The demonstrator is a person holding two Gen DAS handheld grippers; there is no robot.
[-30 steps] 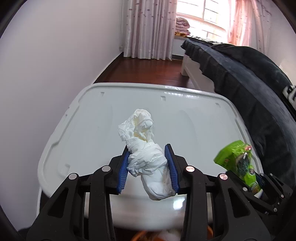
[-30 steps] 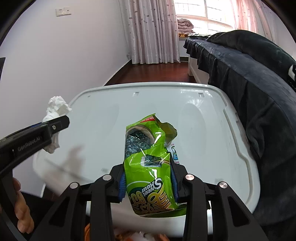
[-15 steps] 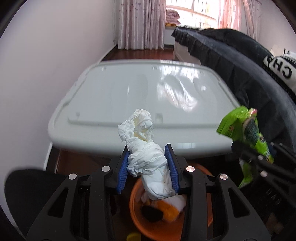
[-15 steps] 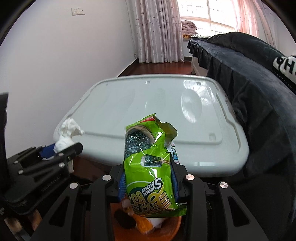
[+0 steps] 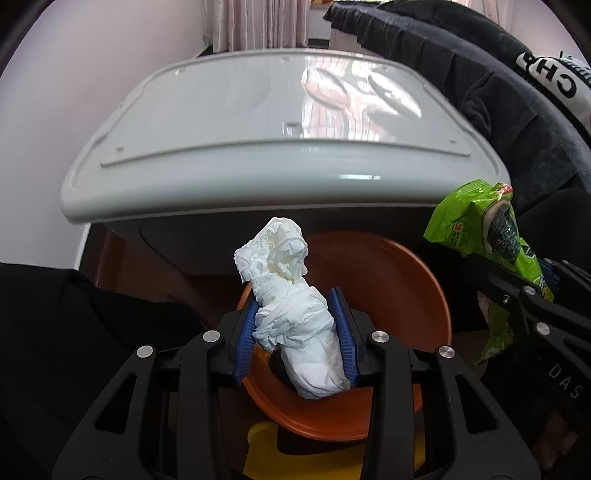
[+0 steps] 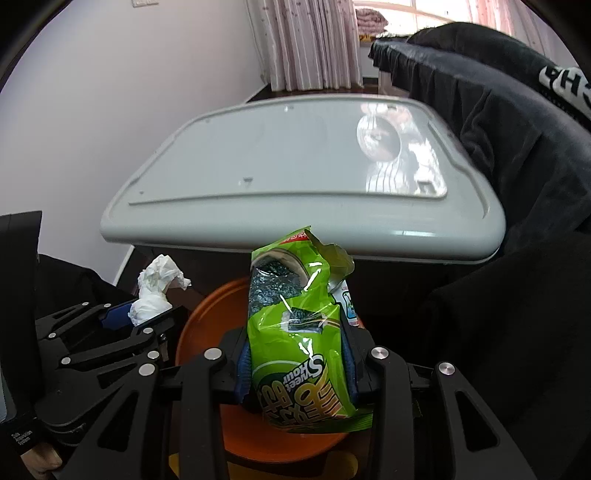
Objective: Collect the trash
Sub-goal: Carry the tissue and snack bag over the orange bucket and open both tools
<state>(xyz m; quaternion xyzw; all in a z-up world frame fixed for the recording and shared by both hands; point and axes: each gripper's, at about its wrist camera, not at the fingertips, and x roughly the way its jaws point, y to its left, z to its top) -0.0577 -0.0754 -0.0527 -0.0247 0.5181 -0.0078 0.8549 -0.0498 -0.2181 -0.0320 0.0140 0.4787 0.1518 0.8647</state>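
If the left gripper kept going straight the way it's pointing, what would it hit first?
Probably the inside of the orange bin ahead of the left gripper and its tissue wad; depth is uncertain.

**A bedroom at home**

A bed [image 6: 480, 122] draped in a dark blanket [image 5: 461, 74] runs along the right, with folded bedding [image 6: 369, 18] stacked at a bright window behind it. Pink patterned curtains [image 6: 314, 44] hang to a dark wood floor [image 5: 122, 258]. A plain white wall [image 6: 129, 92] carries a light switch [image 6: 142, 3]. A grey plastic storage bin [image 5: 277, 129] stands beside the bed.
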